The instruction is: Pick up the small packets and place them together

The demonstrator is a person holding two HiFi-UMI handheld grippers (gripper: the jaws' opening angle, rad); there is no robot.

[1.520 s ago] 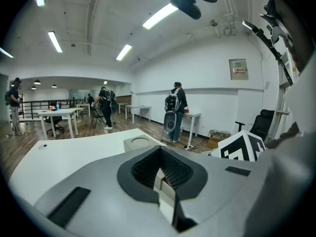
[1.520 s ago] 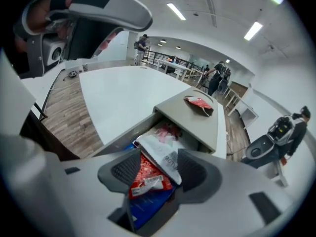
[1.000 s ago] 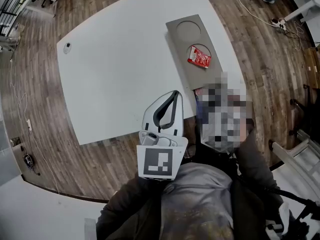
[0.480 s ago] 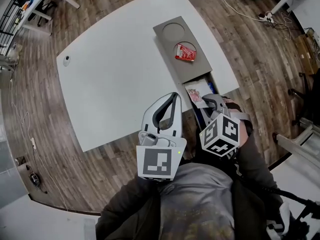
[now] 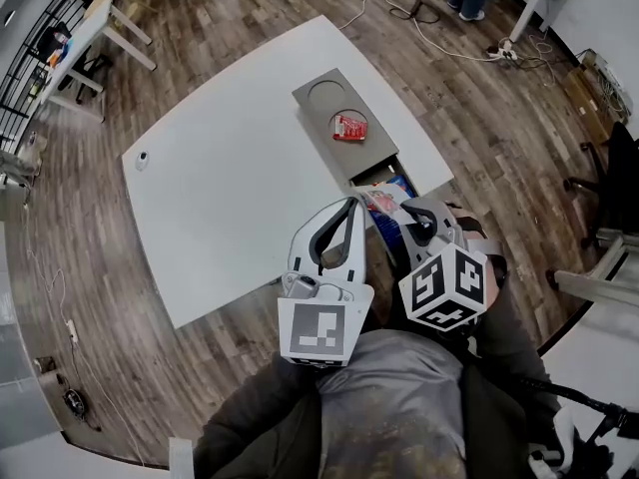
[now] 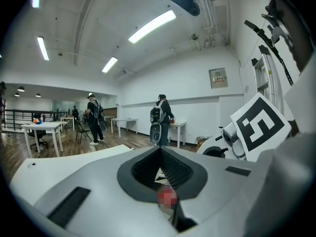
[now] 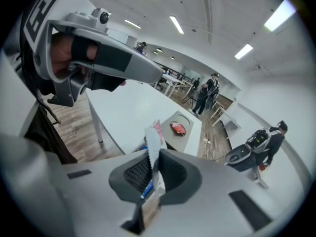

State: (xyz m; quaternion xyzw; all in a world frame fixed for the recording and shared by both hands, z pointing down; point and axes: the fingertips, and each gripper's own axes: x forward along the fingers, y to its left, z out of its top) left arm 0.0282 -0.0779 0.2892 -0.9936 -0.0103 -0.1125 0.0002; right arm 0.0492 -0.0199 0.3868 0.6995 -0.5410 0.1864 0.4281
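A red packet (image 5: 349, 128) lies on the grey tray (image 5: 321, 118) at the far side of the white table (image 5: 230, 188); the right gripper view shows that red packet (image 7: 177, 128) too. My right gripper (image 5: 397, 212) has just been closing and is shut on a white and pink packet (image 5: 378, 200), lifted above the open drawer (image 5: 398, 184). This white packet (image 7: 152, 144) stands upright between the right gripper's (image 7: 153, 171) pads. My left gripper (image 5: 349, 206) hovers beside it near the table's front edge, shut and empty; in its own view the left gripper (image 6: 162, 174) shows only a thin slit.
The drawer under the tray's near end holds more packets, one blue. A small white object (image 5: 142, 160) sits at the table's left corner. Cables (image 5: 419, 8) run across the wooden floor. People (image 6: 162, 120) stand by desks in the background.
The right gripper has come up out of the drawer with the white packet pinched in it. The left gripper has risen a little. The table looks farther away now.
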